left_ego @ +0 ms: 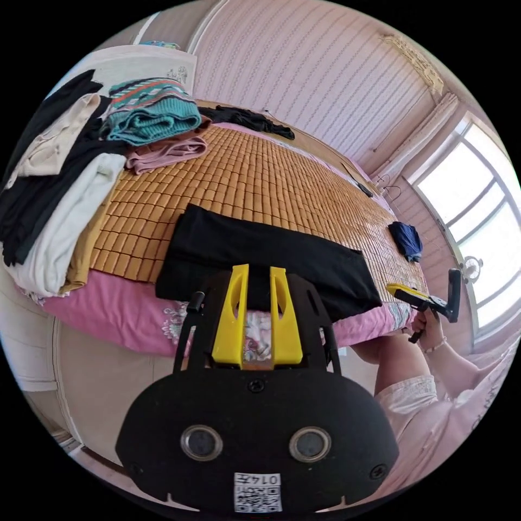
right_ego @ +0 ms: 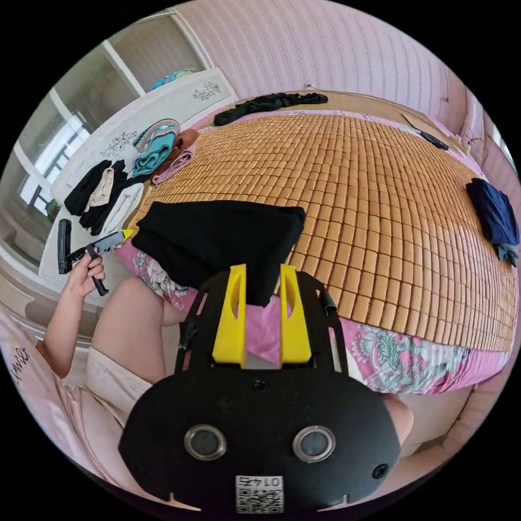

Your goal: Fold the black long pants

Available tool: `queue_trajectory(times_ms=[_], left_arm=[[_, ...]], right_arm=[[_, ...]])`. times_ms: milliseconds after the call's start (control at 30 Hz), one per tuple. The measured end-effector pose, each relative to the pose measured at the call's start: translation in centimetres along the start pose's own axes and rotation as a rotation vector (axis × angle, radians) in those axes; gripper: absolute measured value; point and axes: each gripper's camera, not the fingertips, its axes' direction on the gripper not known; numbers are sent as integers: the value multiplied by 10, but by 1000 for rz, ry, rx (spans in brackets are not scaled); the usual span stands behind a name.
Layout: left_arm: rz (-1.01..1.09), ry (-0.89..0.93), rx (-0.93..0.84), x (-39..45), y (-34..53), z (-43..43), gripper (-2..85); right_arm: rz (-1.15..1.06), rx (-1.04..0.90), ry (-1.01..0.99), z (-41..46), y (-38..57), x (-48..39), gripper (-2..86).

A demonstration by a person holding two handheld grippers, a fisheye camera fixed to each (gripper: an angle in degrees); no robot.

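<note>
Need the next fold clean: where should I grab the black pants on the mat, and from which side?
Take the black pants along the near edge that overhangs the pink bedding, coming in from the person's side. They lie flat in a folded strip; each open gripper, left and right, faces that edge.

The near edge of the folded black pants [left_ego: 260, 255] sits behind the left gripper [left_ego: 257, 282] and its yellow jaws. In the right gripper view, the right gripper [right_ego: 261, 282] covers the pants' hanging corner. A small dark object [left_ego: 362, 187] on the mat's far side is too small to identify.
</note>
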Motion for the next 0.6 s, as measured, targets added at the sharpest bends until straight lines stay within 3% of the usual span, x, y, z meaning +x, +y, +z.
queue_trajectory(times_ms=[100, 200, 333, 467, 600], left_arm=[[36, 47, -19, 21, 6, -3, 66], [71, 54, -21, 38, 22, -13, 64], [77, 13, -27, 48, 46, -30, 55], [50, 33, -20, 50, 61, -40, 52], [55, 46, -51, 60, 67, -31, 60]], right_arm=[[78, -41, -90, 19, 4, 14, 107], [136, -147, -184, 43, -3, 21, 57], [218, -9, -291, 7, 2, 49, 26], [235, 76, -156, -43, 24, 80, 22], [303, -3, 65, -72, 66, 127, 28]])
